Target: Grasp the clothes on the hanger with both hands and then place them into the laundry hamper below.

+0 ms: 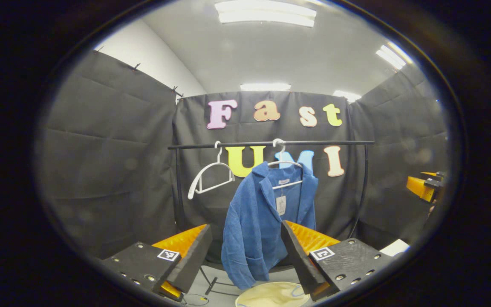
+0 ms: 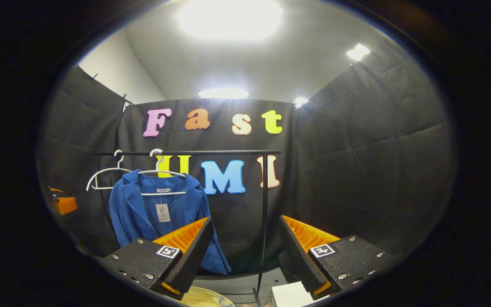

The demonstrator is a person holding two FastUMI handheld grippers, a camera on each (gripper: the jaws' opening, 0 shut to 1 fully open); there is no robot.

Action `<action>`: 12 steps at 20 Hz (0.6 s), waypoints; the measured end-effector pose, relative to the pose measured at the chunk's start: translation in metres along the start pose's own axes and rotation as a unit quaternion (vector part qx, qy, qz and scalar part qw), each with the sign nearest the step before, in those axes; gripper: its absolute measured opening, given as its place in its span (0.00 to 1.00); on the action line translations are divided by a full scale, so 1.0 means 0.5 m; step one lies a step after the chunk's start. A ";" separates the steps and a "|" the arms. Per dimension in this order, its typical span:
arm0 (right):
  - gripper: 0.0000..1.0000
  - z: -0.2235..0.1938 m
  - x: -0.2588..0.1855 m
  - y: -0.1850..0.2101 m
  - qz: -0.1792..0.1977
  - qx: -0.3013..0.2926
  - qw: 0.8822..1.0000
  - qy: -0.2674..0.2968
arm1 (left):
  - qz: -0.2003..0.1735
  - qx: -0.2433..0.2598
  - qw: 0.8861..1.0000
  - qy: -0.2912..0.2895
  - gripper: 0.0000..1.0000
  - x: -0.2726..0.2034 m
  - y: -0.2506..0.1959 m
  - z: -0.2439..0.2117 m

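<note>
In the left gripper view, the left gripper [image 1: 245, 251] has its jaws spread wide, holding nothing. Beyond them a blue jacket [image 1: 262, 221] hangs on a white hanger [image 1: 286, 164] from a black rail [image 1: 271, 144], beside an empty hanger [image 1: 209, 175]. The pale hamper [image 1: 273, 295] sits below.

In the right gripper view, the right gripper [image 2: 245, 251] is likewise released, well apart from the jacket [image 2: 143, 213] at left

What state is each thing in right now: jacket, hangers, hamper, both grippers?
Jacket: hanging on its hanger, front open, ungrasped.
Jacket's hanger: hooked on the rail.
Spare hanger: bare, tilted on the rail.
Hamper: below the jacket, contents unclear.
Left gripper: open, holding nothing.
Right gripper: open, holding nothing.
</note>
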State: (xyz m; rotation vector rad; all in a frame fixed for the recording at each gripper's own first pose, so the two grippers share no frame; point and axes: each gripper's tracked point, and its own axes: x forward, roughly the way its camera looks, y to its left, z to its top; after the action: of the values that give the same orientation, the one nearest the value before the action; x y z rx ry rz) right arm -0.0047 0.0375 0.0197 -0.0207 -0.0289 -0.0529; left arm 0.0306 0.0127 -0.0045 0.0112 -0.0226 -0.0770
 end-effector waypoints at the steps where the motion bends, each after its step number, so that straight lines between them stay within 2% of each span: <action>1: 0.95 -0.001 -0.003 0.007 0.001 -0.004 1.000 0.001 | -0.001 -0.003 1.000 0.004 0.94 0.002 0.001 -0.004; 7: 0.95 -0.006 0.010 0.035 0.010 0.016 1.000 0.017 | -0.001 -0.020 1.000 0.010 0.94 0.008 0.006 -0.014; 12: 0.95 -0.002 0.053 0.077 0.037 0.030 0.999 0.013 | -0.003 -0.013 1.000 0.006 0.94 0.026 0.006 -0.003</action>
State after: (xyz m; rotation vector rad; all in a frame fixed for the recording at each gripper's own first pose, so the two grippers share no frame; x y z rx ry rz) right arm 0.0238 0.0748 0.0188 0.0385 -0.0036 0.0207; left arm 0.0440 0.0145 -0.0055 -0.0137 -0.0103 -0.0833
